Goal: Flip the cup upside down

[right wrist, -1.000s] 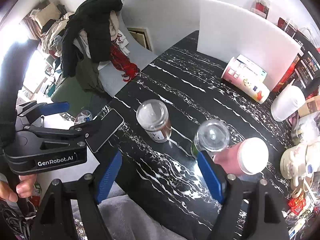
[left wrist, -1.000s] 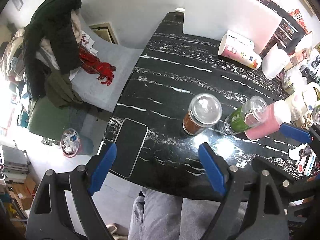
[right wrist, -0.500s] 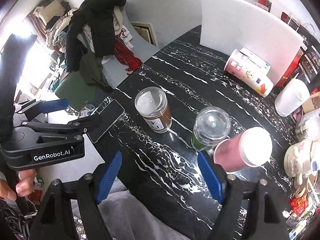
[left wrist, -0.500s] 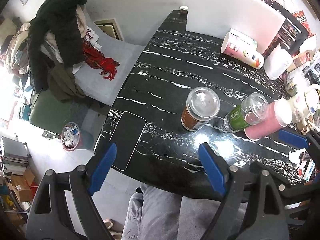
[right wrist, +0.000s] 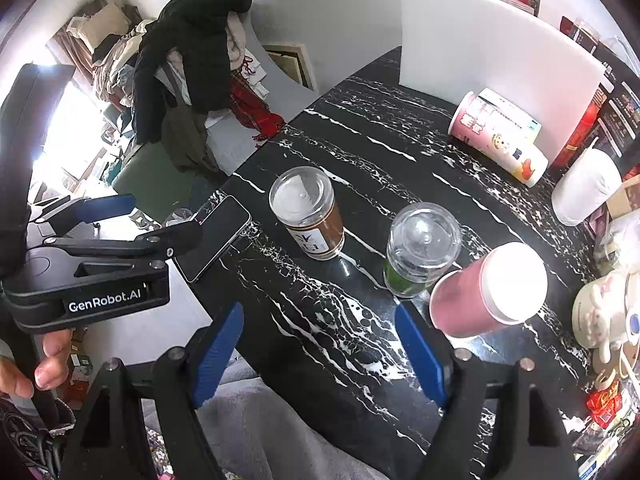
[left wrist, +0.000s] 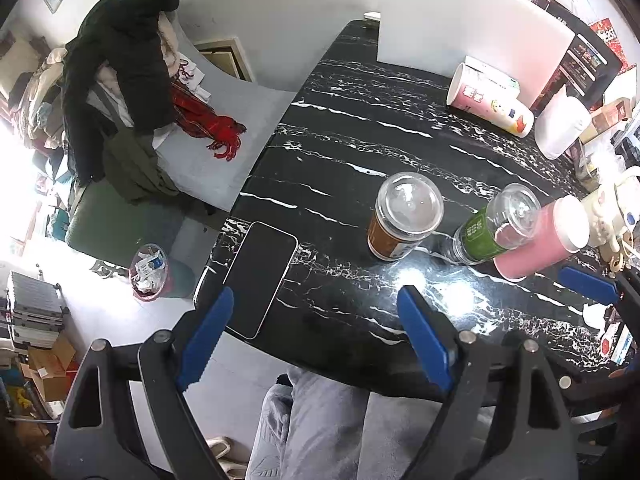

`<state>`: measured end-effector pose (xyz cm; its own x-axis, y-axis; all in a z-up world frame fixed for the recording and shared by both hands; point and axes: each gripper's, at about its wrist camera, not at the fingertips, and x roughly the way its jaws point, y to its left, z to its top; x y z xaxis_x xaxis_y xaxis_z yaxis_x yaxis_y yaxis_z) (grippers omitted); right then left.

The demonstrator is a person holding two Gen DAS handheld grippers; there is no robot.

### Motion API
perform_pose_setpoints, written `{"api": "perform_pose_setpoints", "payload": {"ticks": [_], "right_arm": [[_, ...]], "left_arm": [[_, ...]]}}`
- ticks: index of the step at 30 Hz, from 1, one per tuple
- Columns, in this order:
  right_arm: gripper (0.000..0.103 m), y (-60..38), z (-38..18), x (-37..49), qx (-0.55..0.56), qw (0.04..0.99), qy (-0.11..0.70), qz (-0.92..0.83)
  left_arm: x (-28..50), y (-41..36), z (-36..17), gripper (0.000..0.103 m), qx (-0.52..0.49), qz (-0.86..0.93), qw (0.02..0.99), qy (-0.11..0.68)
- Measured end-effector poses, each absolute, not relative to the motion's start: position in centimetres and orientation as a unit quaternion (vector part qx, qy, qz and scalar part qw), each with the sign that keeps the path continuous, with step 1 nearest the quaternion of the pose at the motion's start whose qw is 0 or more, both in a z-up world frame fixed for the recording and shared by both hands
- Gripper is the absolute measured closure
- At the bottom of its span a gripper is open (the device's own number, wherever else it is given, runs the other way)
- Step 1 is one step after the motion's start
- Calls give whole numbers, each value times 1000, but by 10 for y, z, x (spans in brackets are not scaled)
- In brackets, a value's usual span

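Note:
Three cups stand in a row on the black marble table [left wrist: 360, 128]: a clear cup with a brown label [left wrist: 404, 216] [right wrist: 310, 212], a clear cup with a green label [left wrist: 496, 224] [right wrist: 420, 250], and a pink cup [left wrist: 540, 238] [right wrist: 486, 292] whose white flat end faces up. My left gripper [left wrist: 316, 328] is open and empty above the table's near edge, short of the brown cup. My right gripper [right wrist: 320, 344] is open and empty, near the pink and green cups. The left gripper also shows in the right wrist view [right wrist: 108, 224].
A black phone [left wrist: 262, 276] [right wrist: 216, 236] lies at the table's near left corner. A pink printed paper cup [left wrist: 488, 100] [right wrist: 496, 140] lies on its side by a white board [right wrist: 492, 44] at the back. White containers and clutter [right wrist: 588, 188] crowd the right edge. My lap lies below.
Both grippers have drawn back and risen slightly, so the cups sit a bit farther away in both views. Both stay open. The cups have not moved.

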<state>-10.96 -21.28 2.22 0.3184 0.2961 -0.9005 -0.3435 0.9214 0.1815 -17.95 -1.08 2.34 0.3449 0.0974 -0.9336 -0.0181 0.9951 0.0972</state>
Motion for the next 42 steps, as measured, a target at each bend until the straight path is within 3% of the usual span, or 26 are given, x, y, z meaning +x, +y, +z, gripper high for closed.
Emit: {"api": "perform_pose_setpoints", "payload": {"ticks": [42], "right_arm": [[24,-211,16,-116,-25,804,558,203]], "left_arm": [[-189,-16,26,20,39,36,818,573]]}}
